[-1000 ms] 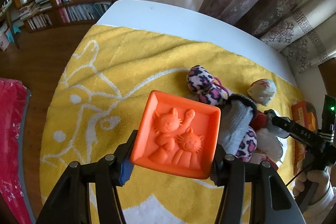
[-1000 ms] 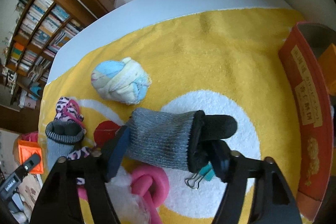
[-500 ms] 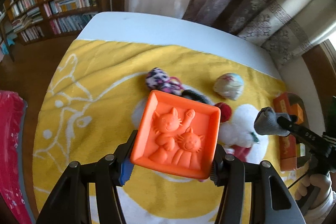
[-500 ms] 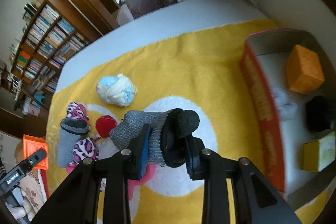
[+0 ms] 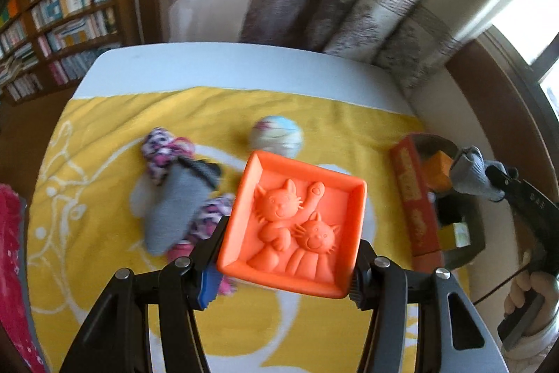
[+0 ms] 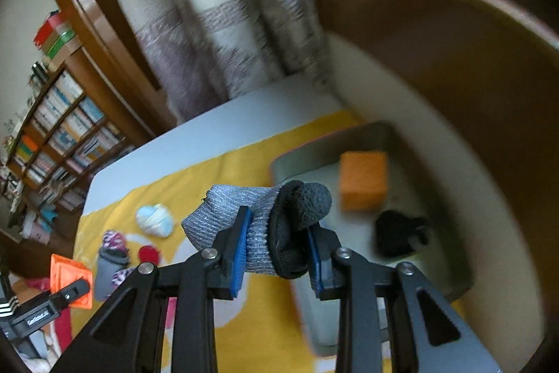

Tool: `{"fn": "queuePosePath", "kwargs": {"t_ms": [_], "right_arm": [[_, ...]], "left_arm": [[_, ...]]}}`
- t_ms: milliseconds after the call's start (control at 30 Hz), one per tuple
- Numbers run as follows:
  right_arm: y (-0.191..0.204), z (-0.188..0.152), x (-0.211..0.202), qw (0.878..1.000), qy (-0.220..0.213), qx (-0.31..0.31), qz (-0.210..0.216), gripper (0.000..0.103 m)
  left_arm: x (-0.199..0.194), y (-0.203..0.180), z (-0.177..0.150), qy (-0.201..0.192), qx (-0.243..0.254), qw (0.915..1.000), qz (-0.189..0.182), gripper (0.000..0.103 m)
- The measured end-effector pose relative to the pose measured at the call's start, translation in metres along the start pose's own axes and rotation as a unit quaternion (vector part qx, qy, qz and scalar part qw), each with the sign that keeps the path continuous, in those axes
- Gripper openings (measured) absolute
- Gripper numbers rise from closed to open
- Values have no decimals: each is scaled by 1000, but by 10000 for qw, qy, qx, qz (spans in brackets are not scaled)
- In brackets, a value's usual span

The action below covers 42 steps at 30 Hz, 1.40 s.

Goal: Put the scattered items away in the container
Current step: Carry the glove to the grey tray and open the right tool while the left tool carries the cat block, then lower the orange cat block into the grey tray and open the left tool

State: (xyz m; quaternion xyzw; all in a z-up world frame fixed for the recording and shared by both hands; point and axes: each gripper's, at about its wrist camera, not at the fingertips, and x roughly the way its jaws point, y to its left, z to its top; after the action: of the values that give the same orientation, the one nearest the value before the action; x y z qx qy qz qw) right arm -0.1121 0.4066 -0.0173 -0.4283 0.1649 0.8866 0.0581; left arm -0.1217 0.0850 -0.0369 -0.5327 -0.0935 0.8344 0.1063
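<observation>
**Sock made it over to the box, orange tile right behind it**

Biggest change in the last second: the right hand-held gripper (image 6: 276, 254) went from low over the yellow towel (image 5: 216, 114) to up at the container (image 6: 412, 271), the red-sided box at the towel's right end. It's pinching the grey sock (image 6: 258, 226), and from the right wrist view the sock hangs at the box's near-left edge, not clearly over the middle. Inside there's an orange block (image 6: 363, 179) and a dark bundle (image 6: 398, 235).

The left hand-held gripper (image 5: 286, 268) has swung toward the box too; it's clamped on the orange cat tile (image 5: 297, 226), held well above the table (image 5: 223, 65).

So I'd say 2 items are about to get dropped in, sock first. Left out on the towel: a pale rolled sock ball (image 5: 277, 135), another grey sock (image 5: 178, 201) among leopard-print ones (image 5: 164, 151), and a small red thing (image 6: 148, 253).
</observation>
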Motion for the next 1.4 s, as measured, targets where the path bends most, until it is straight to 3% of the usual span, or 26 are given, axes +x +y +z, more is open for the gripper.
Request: {"fn": "queuePosePath", "kwargs": {"t_ms": [200, 433, 800, 1133, 1400], "right_arm": [[-29, 12, -11, 9998, -197, -21, -94, 37], [-35, 19, -27, 9973, -532, -464, -205, 67], [-56, 3, -72, 9950, -773, -627, -108, 67], [-71, -35, -75, 9970, -392, -665, 57, 67], [-84, -38, -73, 9978, -329, -570, 64, 67]], "left_arm": [[-1, -52, 0, -31, 318, 9992, -230, 58], [3, -110, -2, 16, 718, 9963, -466, 58], [21, -191, -1, 130, 1254, 9889, -789, 58], [35, -249, 35, -117, 1570, 9841, -826, 58], [40, -261, 56, -203, 1542, 9848, -772, 59]]}}
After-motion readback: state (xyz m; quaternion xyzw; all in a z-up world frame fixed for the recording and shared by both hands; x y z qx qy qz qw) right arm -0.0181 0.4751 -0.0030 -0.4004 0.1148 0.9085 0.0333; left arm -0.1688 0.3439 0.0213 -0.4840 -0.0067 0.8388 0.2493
